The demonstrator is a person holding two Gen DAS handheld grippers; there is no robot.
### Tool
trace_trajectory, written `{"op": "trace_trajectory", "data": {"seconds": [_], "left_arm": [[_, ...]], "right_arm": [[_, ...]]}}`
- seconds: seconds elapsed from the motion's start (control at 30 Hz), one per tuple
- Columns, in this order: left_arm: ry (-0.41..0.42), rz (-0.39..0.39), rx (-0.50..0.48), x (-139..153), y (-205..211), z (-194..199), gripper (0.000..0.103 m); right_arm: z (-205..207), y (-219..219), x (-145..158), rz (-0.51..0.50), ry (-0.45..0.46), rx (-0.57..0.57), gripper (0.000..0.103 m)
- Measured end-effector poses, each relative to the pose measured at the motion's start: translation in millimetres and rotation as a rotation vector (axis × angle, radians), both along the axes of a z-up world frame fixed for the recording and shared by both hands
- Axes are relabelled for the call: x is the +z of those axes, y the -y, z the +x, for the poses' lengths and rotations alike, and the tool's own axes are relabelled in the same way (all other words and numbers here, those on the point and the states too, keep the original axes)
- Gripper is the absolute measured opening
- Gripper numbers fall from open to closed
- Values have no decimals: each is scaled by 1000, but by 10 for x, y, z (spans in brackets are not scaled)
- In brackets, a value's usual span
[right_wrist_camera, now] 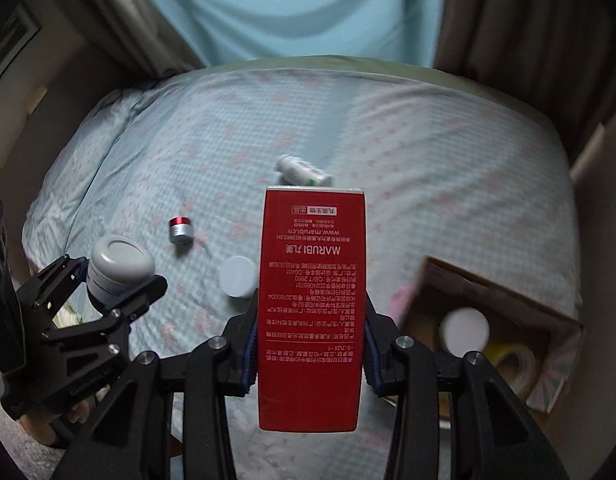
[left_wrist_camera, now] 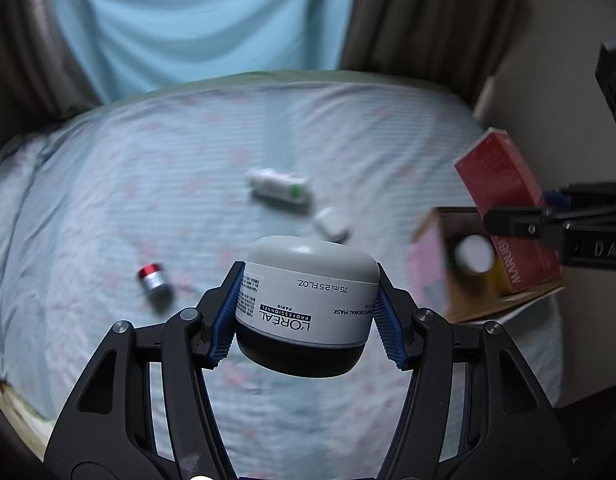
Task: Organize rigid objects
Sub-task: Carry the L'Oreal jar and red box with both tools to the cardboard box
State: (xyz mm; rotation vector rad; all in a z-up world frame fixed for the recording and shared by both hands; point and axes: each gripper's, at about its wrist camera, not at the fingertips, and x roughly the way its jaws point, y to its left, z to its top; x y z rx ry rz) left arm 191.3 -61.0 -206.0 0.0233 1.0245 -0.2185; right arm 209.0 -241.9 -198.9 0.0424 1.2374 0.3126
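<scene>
My left gripper point(left_wrist_camera: 308, 320) is shut on a white L'Oréal mask jar point(left_wrist_camera: 308, 296) with a grey lid, held above the bed; the same jar point(right_wrist_camera: 118, 274) shows at the left of the right wrist view. My right gripper point(right_wrist_camera: 308, 344) is shut on a tall red Marubi box point(right_wrist_camera: 311, 304), also seen as the red box point(left_wrist_camera: 507, 208) over the cardboard box. On the bedsheet lie a small silver jar with a red cap point(left_wrist_camera: 155, 280), a white and green bottle point(left_wrist_camera: 282, 188) on its side and a small white jar point(right_wrist_camera: 238, 276).
An open cardboard box point(right_wrist_camera: 507, 304) stands at the bed's right edge, holding a white-lidded jar point(right_wrist_camera: 465, 330) and a roll of tape point(right_wrist_camera: 515, 364). The blue checked sheet point(left_wrist_camera: 108, 200) covers the bed. Curtains point(left_wrist_camera: 196, 20) hang behind. A person's fingers point(right_wrist_camera: 78, 412) hold the left gripper.
</scene>
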Motion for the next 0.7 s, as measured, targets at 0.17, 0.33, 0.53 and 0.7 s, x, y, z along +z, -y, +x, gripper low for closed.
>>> {"op": "trace_trajectory", "data": {"seconds": [0.17,0.33,0.53,0.7], "left_arm": [[-16,-37,-83,74,577,85,56],[-31,-40,-167,69,1210,129,56],[-85,-36,-186,-95,1809,204,56],[-173,-35,-165,-426,2149,332,56]], "right_arm": [[-184,804,86,20,-14,-184,38],[-321,1481,91,18,-27,-322,38],[-404,2127,-95,32,-69,-416,38],[-355,2471,-442,69,-139,-463,38]]}}
